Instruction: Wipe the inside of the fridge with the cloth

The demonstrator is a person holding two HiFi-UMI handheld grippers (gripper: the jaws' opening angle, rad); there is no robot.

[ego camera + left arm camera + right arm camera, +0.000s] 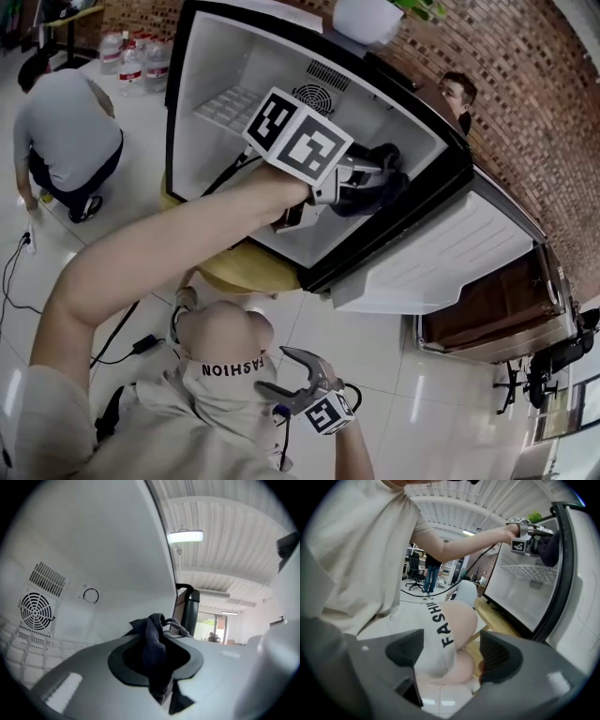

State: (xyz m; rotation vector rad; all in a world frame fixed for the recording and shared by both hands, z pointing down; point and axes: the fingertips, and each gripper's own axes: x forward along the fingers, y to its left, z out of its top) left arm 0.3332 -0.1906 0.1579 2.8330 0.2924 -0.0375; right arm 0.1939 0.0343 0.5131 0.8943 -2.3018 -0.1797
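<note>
Cloth (152,639) running top-to-bottom between pinching L gripper (157,660) fingers, R gripper (452,656) fingers apart

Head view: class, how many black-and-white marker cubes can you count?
2. One black-and-white marker cube rides the left gripper inside the open white fridge; the other rides the right gripper, low in frame.

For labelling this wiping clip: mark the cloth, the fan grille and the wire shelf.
cloth (153,644): left gripper view, its dark bunched middle.
fan grille (36,611): left gripper view, its round centre.
wire shelf (228,106): head view, middle of the grid.
</note>
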